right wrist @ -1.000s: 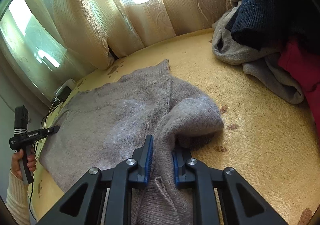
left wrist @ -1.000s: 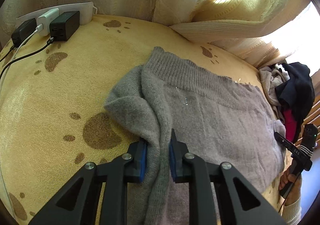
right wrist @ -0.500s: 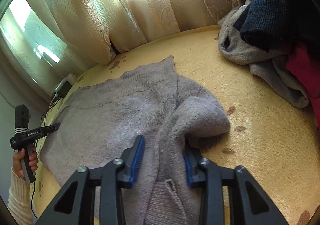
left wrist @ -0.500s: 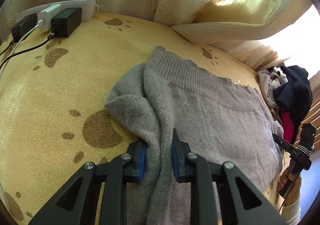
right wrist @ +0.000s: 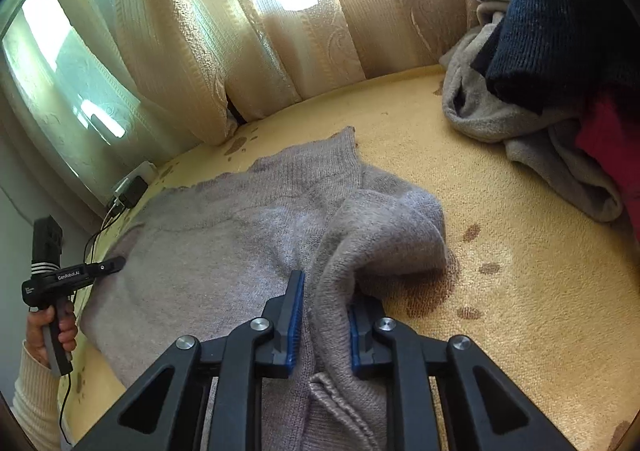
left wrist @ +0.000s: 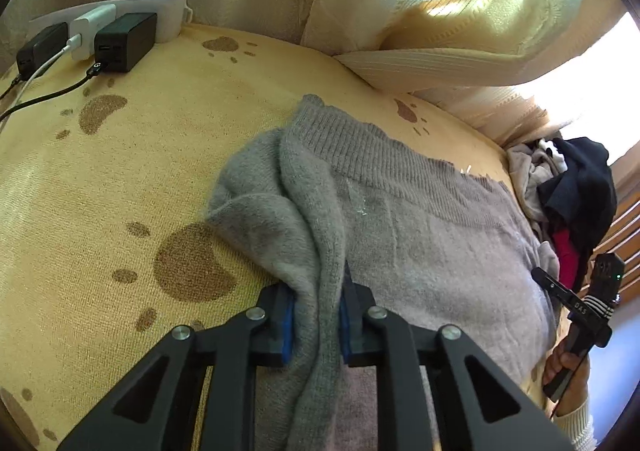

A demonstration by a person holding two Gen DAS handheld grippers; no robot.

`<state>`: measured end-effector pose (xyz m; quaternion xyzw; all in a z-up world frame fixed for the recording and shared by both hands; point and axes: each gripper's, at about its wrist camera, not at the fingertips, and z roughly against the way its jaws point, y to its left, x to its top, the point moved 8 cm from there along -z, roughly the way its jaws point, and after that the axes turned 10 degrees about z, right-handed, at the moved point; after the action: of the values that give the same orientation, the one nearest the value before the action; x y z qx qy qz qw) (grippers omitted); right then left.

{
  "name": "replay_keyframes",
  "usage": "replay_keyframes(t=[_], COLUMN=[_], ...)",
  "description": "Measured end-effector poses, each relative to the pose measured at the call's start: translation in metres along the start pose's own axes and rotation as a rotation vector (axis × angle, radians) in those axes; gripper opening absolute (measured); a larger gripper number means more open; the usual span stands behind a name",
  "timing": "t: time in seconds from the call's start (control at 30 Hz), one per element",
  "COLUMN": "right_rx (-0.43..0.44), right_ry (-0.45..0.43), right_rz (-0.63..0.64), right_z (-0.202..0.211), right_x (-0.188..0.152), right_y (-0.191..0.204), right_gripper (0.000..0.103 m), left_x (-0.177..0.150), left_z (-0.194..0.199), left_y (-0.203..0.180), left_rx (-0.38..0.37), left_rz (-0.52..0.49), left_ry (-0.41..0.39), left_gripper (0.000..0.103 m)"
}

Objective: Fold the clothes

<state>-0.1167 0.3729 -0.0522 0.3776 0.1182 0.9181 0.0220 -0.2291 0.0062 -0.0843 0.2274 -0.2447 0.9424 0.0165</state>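
I saw a grey knitted sweater (left wrist: 420,243) with a ribbed hem on a yellow blanket (left wrist: 100,187) patterned with brown paw prints. My black tools carried blue pads (right wrist: 295,315). Cream embossed curtains (right wrist: 280,31) hung behind; the pile (right wrist: 560,63) showed navy, grey, red.

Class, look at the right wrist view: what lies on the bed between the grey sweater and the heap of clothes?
Nothing: between the grey sweater and the heap of clothes only bare yellow blanket shows in the right wrist view.

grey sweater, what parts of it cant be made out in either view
- Left wrist view: the grey sweater has its near edge hidden under the closing left gripper and cut off by the frame's bottom edge.
- Right wrist view: its near end is hidden behind the closing right gripper.
- Both views: the side lying on the yellow blanket is hidden.
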Motion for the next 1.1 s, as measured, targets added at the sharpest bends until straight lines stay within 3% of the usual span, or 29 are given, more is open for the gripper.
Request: replay_keyframes(t=[0.5, 0.63, 0.8, 0.9, 0.97, 1.0, 1.07, 1.1], right_rx=[-0.023, -0.007, 0.033, -0.004, -0.025, -0.025, -0.033, -0.028], right_ry=[-0.179, -0.119, -0.015, 0.009, 0.030, 0.038, 0.044, 0.027], right_rz=[0.103, 0.126, 0.046, -0.001, -0.028, -0.043, -0.081, -0.096], right_z=[0.078, 0.070, 0.034, 0.026, 0.022, 0.021, 0.020, 0.023], right_x=[0.050, 0.049, 0.022, 0.011, 0.005, 0.003, -0.001, -0.002], right_y=[0.039, 0.047, 0.027, 0.007, -0.008, -0.015, -0.029, -0.034], right_gripper=[0.011, 0.011, 0.012, 0.013, 0.018, 0.025, 0.063, 0.089], left_x=[0.001, -0.005, -0.012, -0.013, -0.013, -0.013, -0.014, -0.014], left_z=[0.083, 0.106, 0.095, 0.086, 0.082, 0.080, 0.077, 0.075], left_y=[-0.016, -0.015, -0.001, 0.009, 0.015, 0.017, 0.020, 0.022], left_rx=[-0.066, -0.048, -0.027, -0.017, -0.016, -0.017, -0.016, -0.016], left_rz=[0.039, 0.012, 0.046, 0.067, 0.081, 0.086, 0.090, 0.092], left_ry=[-0.167, -0.189, -0.163, -0.151, -0.142, -0.138, -0.131, -0.128], left_gripper=[0.018, 0.019, 0.019, 0.019, 0.019, 0.019, 0.020, 0.020])
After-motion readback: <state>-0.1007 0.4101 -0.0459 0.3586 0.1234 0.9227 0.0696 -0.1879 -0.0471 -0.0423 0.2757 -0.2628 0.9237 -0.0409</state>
